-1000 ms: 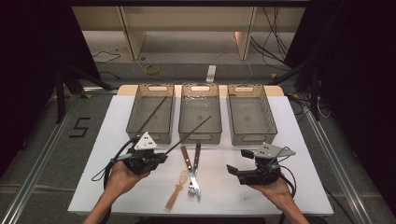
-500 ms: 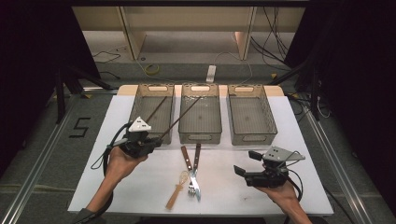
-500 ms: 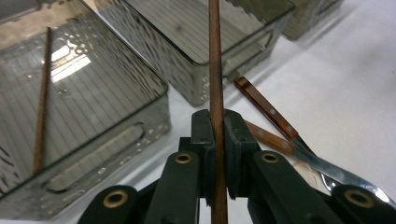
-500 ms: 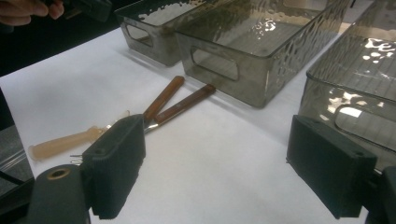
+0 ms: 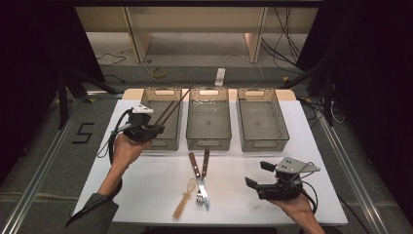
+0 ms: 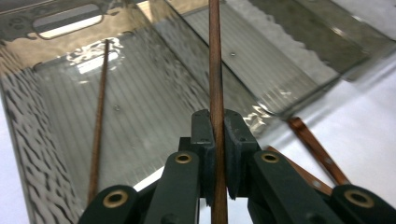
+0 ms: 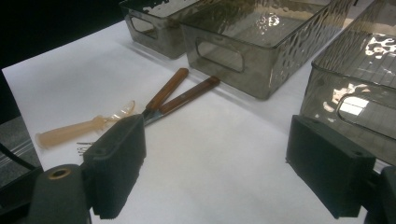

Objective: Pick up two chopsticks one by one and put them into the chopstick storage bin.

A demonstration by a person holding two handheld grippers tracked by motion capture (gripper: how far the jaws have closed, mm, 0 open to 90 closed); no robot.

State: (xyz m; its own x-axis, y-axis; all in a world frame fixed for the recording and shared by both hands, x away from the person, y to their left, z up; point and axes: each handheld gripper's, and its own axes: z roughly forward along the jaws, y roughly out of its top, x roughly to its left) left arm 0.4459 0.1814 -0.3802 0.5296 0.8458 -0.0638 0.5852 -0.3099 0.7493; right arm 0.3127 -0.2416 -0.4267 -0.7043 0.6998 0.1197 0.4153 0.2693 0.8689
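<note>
Now left tongs (image 5: 155, 128) clamped on chopstick (image 6: 215, 70), over left bin (image 5: 159, 139)

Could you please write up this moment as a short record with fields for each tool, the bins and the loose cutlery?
left tool: shut on a chopstick, held over the left bin
second chopstick: lying inside the left bin
right tool: open, nothing between its jaws, low over the white table
middle bin: no cutlery in it
right bin: no cutlery in it
loose on table: two wooden-handled pieces, one clearly a fork, and a pale plastic spoon, in front of the middle bin
</note>
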